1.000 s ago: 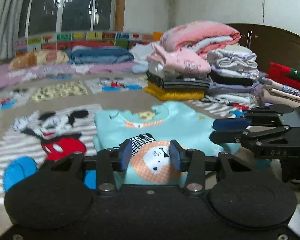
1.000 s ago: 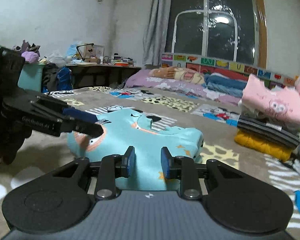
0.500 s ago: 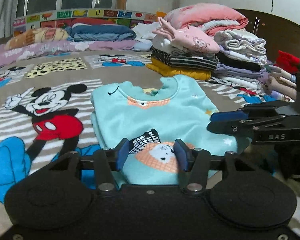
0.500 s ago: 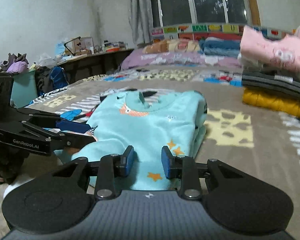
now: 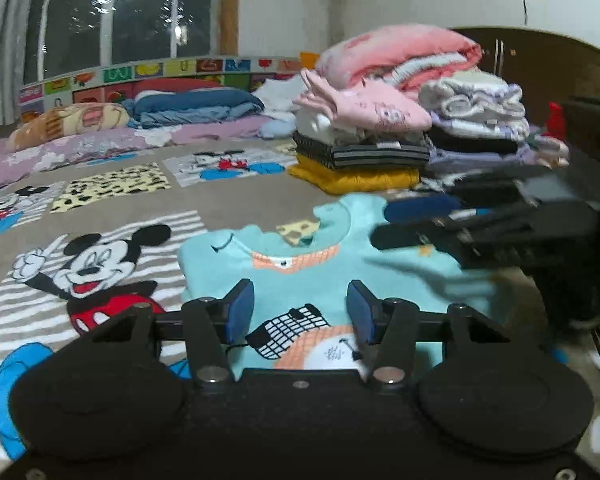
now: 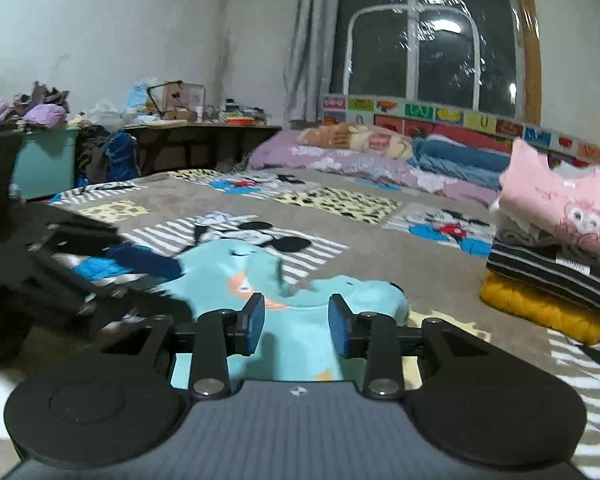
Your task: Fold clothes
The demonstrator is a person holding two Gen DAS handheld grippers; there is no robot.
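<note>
You are working on a big cartoon blanket (image 5: 100, 200) that covers the bed. At its far side sits a tall pile of folded clothes (image 5: 380, 120), with a pink one on top and a yellow one at the bottom.

Right in front of you lies the light blue top (image 5: 320, 272), flat on the blanket and folded in at the sides. The neck points away from you, toward the pile.

A second ago both tools sat lower and closer over the top. Now they have pulled back a bit, and you can see more of the blanket around it.

Your left gripper (image 5: 300, 312) has its jaws partly open, wider than a second ago. Nothing is held between them; the top only lies underneath.

Your right gripper (image 6: 296, 322) is opening its jaws now. They are a narrow gap apart, with no cloth pinched between them.

So both tools have let go. It looks like this fold is done, and the top may be ready for one more fold or for the pile.
</note>
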